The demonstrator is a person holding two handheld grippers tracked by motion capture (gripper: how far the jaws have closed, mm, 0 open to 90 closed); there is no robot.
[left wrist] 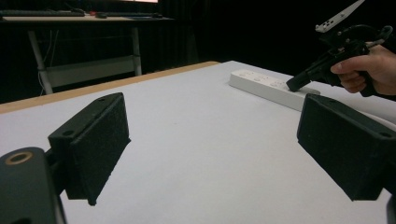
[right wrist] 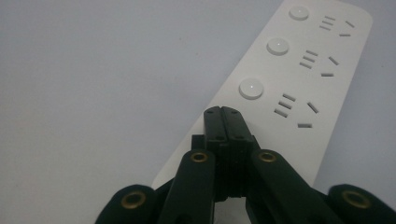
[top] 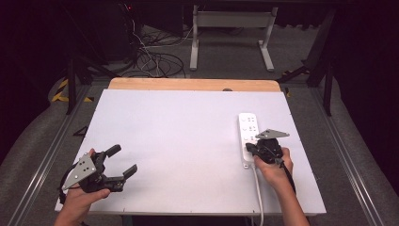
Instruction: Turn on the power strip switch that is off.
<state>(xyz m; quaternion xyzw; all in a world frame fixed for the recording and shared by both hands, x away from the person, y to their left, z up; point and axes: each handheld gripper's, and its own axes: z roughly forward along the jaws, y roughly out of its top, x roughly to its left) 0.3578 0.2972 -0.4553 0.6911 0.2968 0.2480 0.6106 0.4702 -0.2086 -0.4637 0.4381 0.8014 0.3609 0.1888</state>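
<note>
On the right side of the white counter [top: 179, 132] lies a white power strip [top: 247, 136], long and flat, with three round buttons beside three sets of socket slots; its cord trails toward the near edge. Right claw [right wrist: 222, 112], jaws pressed together and pinching nothing, points down at the strip's near end, just short of the nearest button [right wrist: 251, 88]; an off-centre push could likely slide the light strip. Left claw [top: 123, 161] hangs spread wide, well apart.
</note>
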